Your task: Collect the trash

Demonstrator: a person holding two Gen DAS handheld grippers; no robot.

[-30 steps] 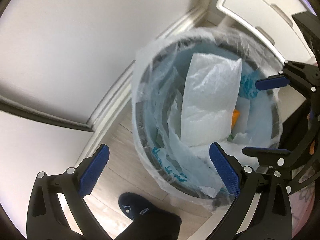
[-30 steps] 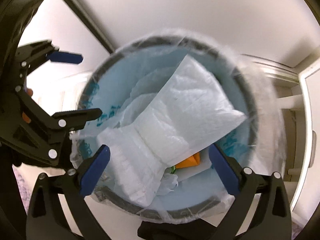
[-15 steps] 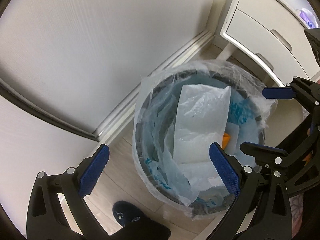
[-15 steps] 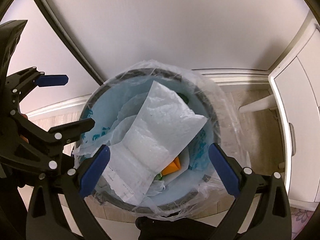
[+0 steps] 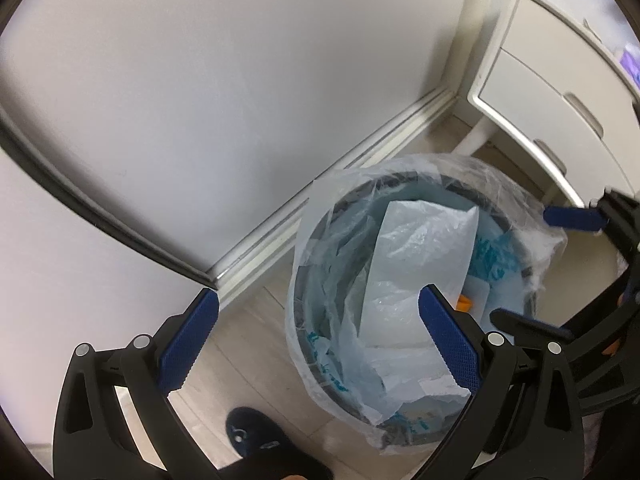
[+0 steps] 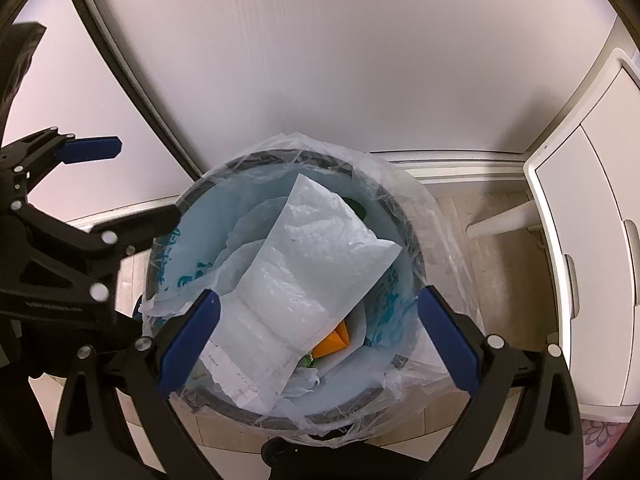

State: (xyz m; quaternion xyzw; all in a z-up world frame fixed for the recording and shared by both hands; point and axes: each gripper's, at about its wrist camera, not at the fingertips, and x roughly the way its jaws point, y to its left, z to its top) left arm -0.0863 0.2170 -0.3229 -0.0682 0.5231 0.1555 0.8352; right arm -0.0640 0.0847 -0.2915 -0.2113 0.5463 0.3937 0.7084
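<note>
A round grey trash bin [image 6: 412, 236] with a clear-and-blue plastic liner [image 5: 316, 276] stands on the floor by the wall. A large white padded plastic mailer [image 6: 316, 276] lies across the top of the trash inside, also seen as the white mailer [image 5: 420, 248] in the left wrist view. An orange scrap [image 6: 334, 340] shows beneath it. My left gripper [image 5: 318, 344] hangs open above the bin's left side, holding nothing. My right gripper [image 6: 318, 340] is open above the bin's near rim, empty. Each gripper appears in the other's view: right gripper [image 5: 560, 268], left gripper [image 6: 120, 184].
A white wall with baseboard [image 5: 332, 164] runs behind the bin. A white drawer cabinet [image 6: 588, 248] on legs stands to the right. A person's dark slipper [image 5: 260, 436] rests on the wooden floor near the bin.
Both grippers have risen away from the bin, which now looks smaller and farther below. The mailer stays in the bin. Both grippers remain open.
</note>
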